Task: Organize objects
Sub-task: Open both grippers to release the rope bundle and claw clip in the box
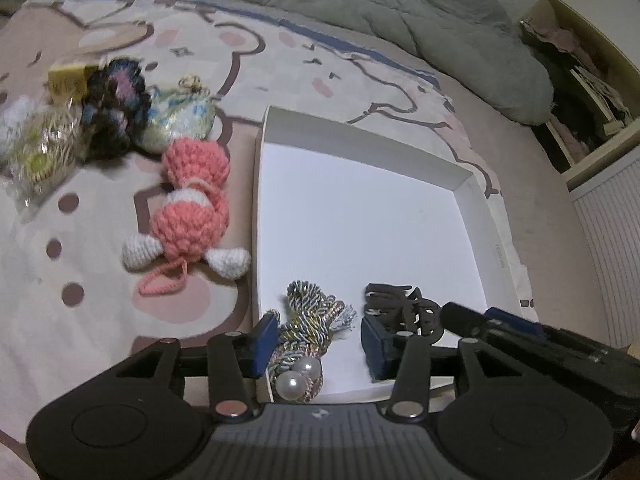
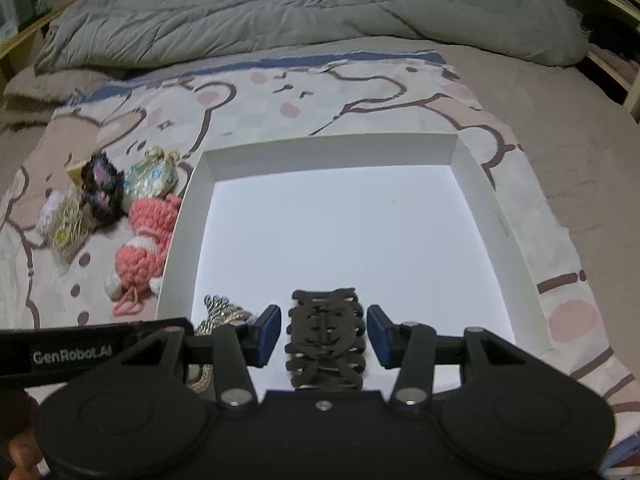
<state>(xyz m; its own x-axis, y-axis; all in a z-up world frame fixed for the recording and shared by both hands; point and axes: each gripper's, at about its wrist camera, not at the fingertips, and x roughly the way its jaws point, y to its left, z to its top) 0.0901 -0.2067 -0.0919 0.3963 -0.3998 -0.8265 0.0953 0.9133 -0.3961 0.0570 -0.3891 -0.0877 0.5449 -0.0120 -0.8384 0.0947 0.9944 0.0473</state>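
Note:
A white shallow box [image 1: 464, 176] [image 2: 468, 168] lies on the bed. In its near part lie a braided gold-grey hair piece with two pearls [image 1: 308, 336] [image 2: 224, 312] and a dark brown claw clip [image 1: 400, 308] [image 2: 325, 338]. My left gripper [image 1: 320, 342] is open, its fingers either side of the braided piece. My right gripper [image 2: 323, 336] is open, its fingers either side of the clip without touching it. A pink crochet doll [image 1: 192, 204] [image 2: 146, 236] lies left of the box.
Left of the box lies a heap: a dark crochet flower [image 1: 114, 104] [image 2: 102, 184], a shiny pouch [image 1: 180, 118] [image 2: 152, 178], a clear packet [image 1: 40, 148], a yellow piece [image 1: 66, 78]. A grey quilt [image 2: 320, 8] lies behind. A shelf [image 1: 580, 80] stands at right.

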